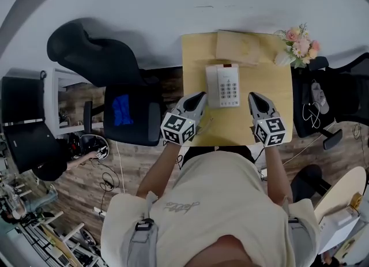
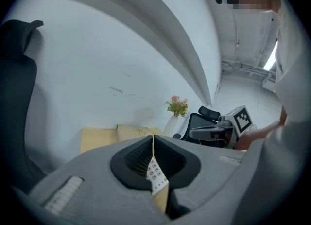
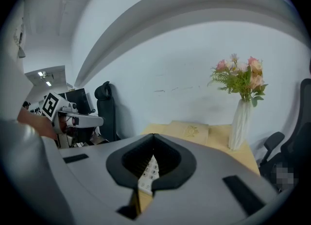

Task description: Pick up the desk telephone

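Two tools: left hand-held gripper (image 1: 199, 97) and right hand-held gripper (image 1: 253, 96), jaws pressed together, holding nothing.
Phone spot: desk telephone (image 1: 223, 85) lies flat on the surface (image 1: 196, 58), between them, untouched.
Why: probably lined up to take it from both sides.
Room: box (image 1: 237, 46) just behind; flowers (image 1: 297, 44) at far right corner; surface's left edge near.

The desk telephone (image 1: 223, 85) is moulded in smooth white plastic with a faint sheen. The counter (image 1: 274, 96) is faced in pale, matt wood grain. At its far edge, a flat tan box (image 1: 237, 46) is finished like plain matt cardboard. The vase (image 3: 239, 124) at the far right is white and ribbed. The left gripper (image 1: 200, 95) and right gripper (image 1: 254, 96) are shelled in matt grey plastic, the jaws lined with black ridged padding. The floor (image 1: 86, 185) is laid in dark wood planks.
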